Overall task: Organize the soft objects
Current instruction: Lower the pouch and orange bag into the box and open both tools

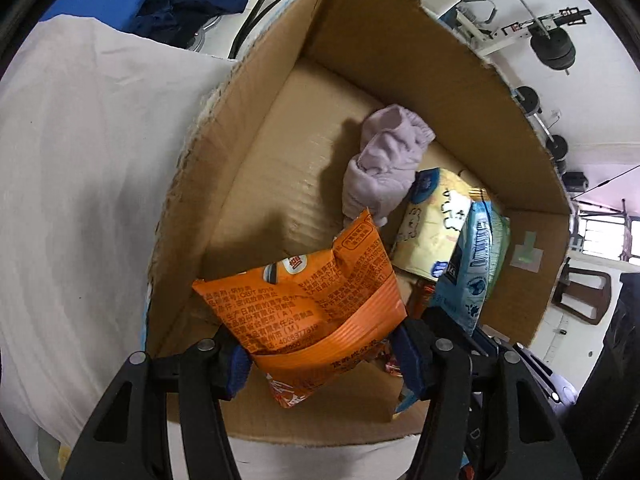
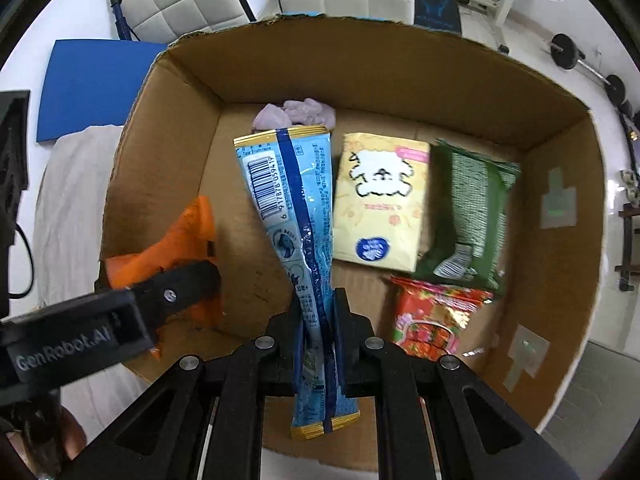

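Note:
My left gripper point(image 1: 320, 360) is shut on an orange snack bag point(image 1: 304, 304) and holds it over the near left part of an open cardboard box point(image 1: 360, 32). The left gripper point(image 2: 168, 300) and the orange bag point(image 2: 176, 240) also show in the right wrist view. My right gripper point(image 2: 318, 332) is shut on a blue snack packet point(image 2: 296, 208) and holds it above the middle of the box point(image 2: 360, 60); the packet also shows in the left wrist view point(image 1: 476, 256). On the box floor lie a lilac cloth point(image 1: 384, 160), a yellow tissue pack point(image 2: 380, 200), a green packet point(image 2: 468, 208) and a red packet point(image 2: 432, 320).
The box stands on a white cloth-covered surface point(image 1: 80, 200). A blue mat point(image 2: 92, 84) and white padded chairs point(image 2: 180, 0) lie behind it. Barbells and weights point(image 2: 576, 60) are at the far right. A dark blue garment point(image 1: 192, 0) lies beyond the cloth.

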The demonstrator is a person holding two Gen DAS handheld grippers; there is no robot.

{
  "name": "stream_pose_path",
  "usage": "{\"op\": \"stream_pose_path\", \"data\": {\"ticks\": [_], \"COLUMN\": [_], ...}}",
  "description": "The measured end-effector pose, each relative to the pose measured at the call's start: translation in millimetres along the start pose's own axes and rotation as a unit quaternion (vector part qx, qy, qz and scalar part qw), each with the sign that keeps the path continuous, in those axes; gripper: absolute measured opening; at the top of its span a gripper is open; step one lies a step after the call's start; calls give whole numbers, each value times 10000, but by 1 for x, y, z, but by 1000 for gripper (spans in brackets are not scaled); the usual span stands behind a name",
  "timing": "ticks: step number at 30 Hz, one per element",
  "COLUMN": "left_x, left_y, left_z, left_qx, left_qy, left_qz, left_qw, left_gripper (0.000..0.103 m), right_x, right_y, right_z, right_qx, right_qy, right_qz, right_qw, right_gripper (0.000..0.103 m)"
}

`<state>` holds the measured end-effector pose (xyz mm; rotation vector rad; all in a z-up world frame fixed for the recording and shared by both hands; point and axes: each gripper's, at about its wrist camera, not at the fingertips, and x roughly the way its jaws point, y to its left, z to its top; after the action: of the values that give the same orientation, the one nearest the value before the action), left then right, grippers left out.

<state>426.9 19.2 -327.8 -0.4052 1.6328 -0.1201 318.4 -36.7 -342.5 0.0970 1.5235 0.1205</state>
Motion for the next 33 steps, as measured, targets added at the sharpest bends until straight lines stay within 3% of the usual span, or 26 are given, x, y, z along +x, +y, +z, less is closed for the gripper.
{"op": "stream_pose_path", "data": {"ticks": [10,15,18,19,22,24,26,29,33], "left_x": [-3,-15,-25,-30,-38,-41,-38,-36,-34], "left_y": [-8,-12,-18,-22,-31,-39,-46,-48,-49], "left_z": [-1,-6,-11,-15,-27,-38,-49,-57,-63], "left_qx": [65,162,333,464,791,1064,1325,1482,1532], "left_qy": [-67,-215,-408,-555,-861,-1083,-1210,-1378,-1461], "left_qz": [231,284,419,553,927,1235,1431,1380,1369], "left_qw": [9997,9992,9977,9958,9888,9807,9733,9695,9677], "left_gripper": [64,67,78,81,90,92,102,102,102], "right_x": [20,19,15,12,2,-3,-8,-14,-19], "right_y": [-3,-9,-15,-18,-28,-33,-38,-44,-56], "right_z": [7,3,-3,-6,-16,-24,-32,-43,-55], "right_qx": [16,111,217,253,328,381,411,468,622], "right_qy": [236,240,200,153,28,-65,-199,-364,-430], "right_qz": [13,-63,-67,-112,-304,-498,-690,-1016,-1166], "right_qw": [9997,9996,9995,9995,9990,9980,9966,9931,9903], "right_gripper": [16,34,54,60,62,72,93,100,102]}}
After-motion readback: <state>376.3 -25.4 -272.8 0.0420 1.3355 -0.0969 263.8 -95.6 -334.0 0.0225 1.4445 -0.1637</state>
